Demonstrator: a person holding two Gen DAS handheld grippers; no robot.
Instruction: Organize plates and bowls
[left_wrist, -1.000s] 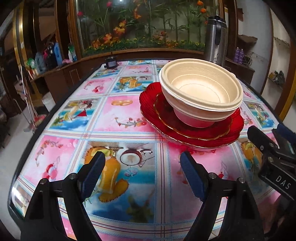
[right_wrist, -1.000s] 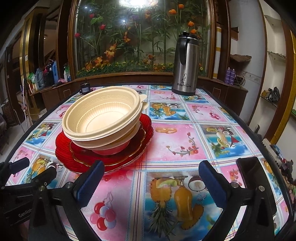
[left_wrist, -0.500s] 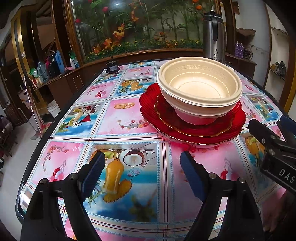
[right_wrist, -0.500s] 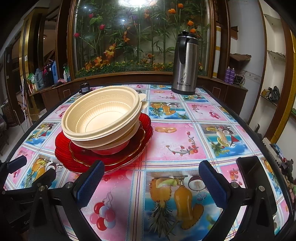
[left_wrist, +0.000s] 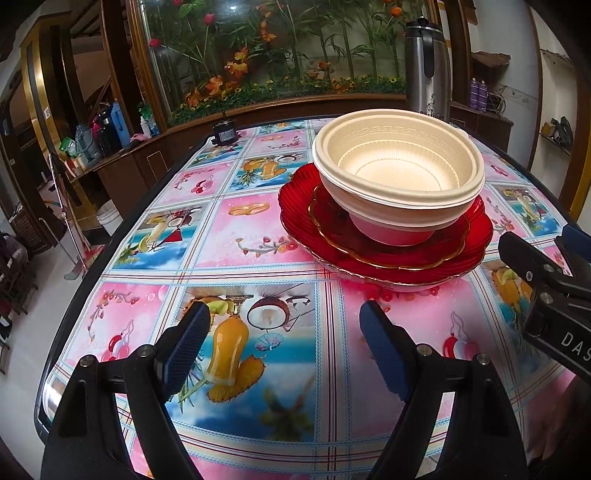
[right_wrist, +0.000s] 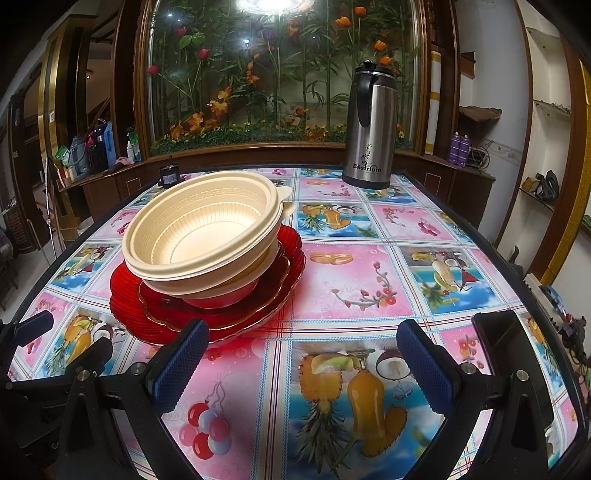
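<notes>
Since cream bowls (left_wrist: 399, 173) already nested on red plates (left_wrist: 384, 254) mid-desk (left_wrist: 258, 236), stacking looks done; left hand-held gripper (left_wrist: 284, 347) and right hand-held gripper (right_wrist: 301, 367) both released, empty, nothing visibly left.

A home dining room; fruit-print tablecloth (right_wrist: 369, 273), steel thermos jug (right_wrist: 370, 127), wooden cabinets (left_wrist: 122, 173), flower display (right_wrist: 280, 74)
</notes>
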